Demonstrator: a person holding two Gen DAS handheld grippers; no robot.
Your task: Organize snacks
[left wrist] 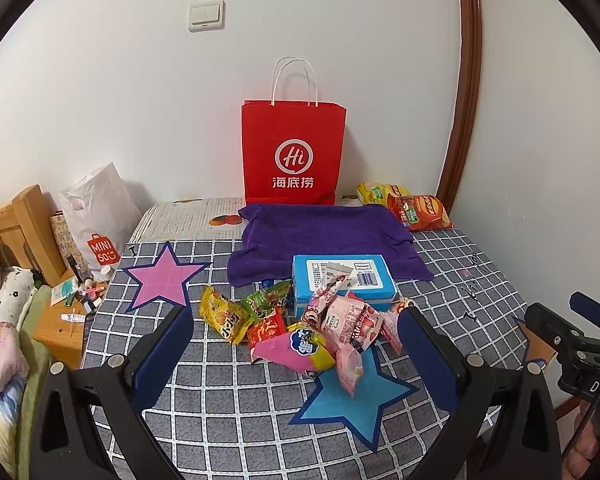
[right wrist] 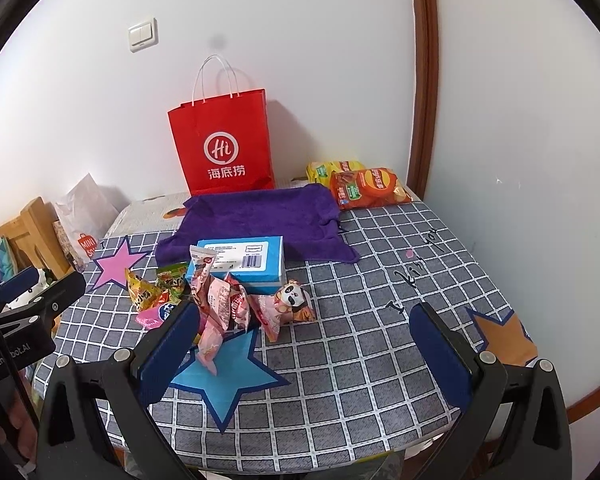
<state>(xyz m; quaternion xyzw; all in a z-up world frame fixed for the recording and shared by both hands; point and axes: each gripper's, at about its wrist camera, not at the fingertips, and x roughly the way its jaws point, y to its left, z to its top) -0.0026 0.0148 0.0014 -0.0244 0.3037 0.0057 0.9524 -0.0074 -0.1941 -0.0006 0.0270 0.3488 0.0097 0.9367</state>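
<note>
A heap of small snack packets (left wrist: pixel 308 332) (right wrist: pixel 220 304) lies mid-table by a blue star sticker (left wrist: pixel 356 396) (right wrist: pixel 228 376): pink, yellow, green and red wrappers, plus a panda-print one (right wrist: pixel 294 300). Behind them sits a blue box (left wrist: pixel 342 284) (right wrist: pixel 246 262) on the edge of a purple towel (left wrist: pixel 324 236) (right wrist: pixel 260 216). A red paper bag (left wrist: pixel 293 152) (right wrist: pixel 224 144) stands against the wall. My left gripper (left wrist: pixel 296 344) is open, its fingers either side of the heap and short of it. My right gripper (right wrist: pixel 306 340) is open over bare cloth, right of the heap.
Two crisp bags (left wrist: pixel 416 208) (right wrist: pixel 364 186) lie at the back right corner. Pink (left wrist: pixel 164 280) and orange (right wrist: pixel 504 336) star stickers mark the checked tablecloth (right wrist: pixel 380 280). A white shopping bag (left wrist: pixel 100 216) and a cluttered wooden bedside stand (left wrist: pixel 60 320) are left of the table.
</note>
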